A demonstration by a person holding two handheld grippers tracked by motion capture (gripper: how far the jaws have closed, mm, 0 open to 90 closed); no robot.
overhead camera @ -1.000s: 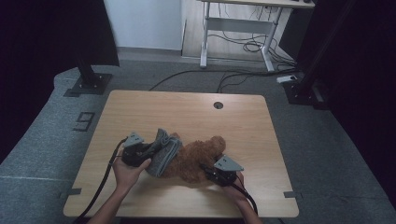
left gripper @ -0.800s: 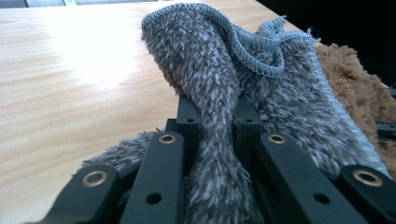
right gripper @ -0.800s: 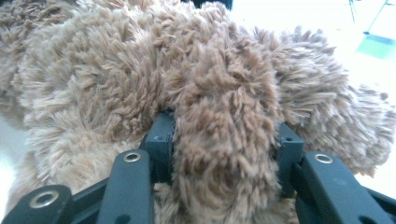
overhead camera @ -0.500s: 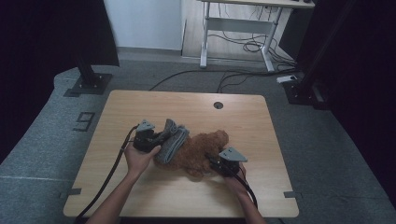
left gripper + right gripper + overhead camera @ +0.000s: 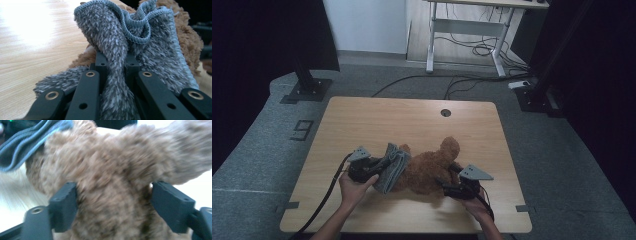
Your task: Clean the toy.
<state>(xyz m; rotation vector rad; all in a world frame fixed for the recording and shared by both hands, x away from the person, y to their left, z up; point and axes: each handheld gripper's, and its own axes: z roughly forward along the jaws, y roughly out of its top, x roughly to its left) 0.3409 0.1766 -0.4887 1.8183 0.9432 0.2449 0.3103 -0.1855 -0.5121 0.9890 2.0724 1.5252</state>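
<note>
Near the front edge of the worktop [image 5: 362,120], a brown plush bear [image 5: 429,167] lies with a grey fluffy cloth [image 5: 391,165] draped against its left side. The left gripper [image 5: 374,167] has its fingers [image 5: 101,63] clenched on a bunched fold of the cloth, which rises between them and spills over the bear's fur. The right gripper [image 5: 447,187] sits at the bear's lower right; its fingers [image 5: 63,202] have just been opening and now stand wide on either side of a plush limb, seemingly released, with fur filling the gap between them.

With only 1 pinch holding the cloth, a pull by the left hand could drag the bear across the wood, since nothing pins it now. The thick pile may also slip out of a narrow grip. If the right fingers close again, they could snag fur or catch the cloth's hem.
</note>
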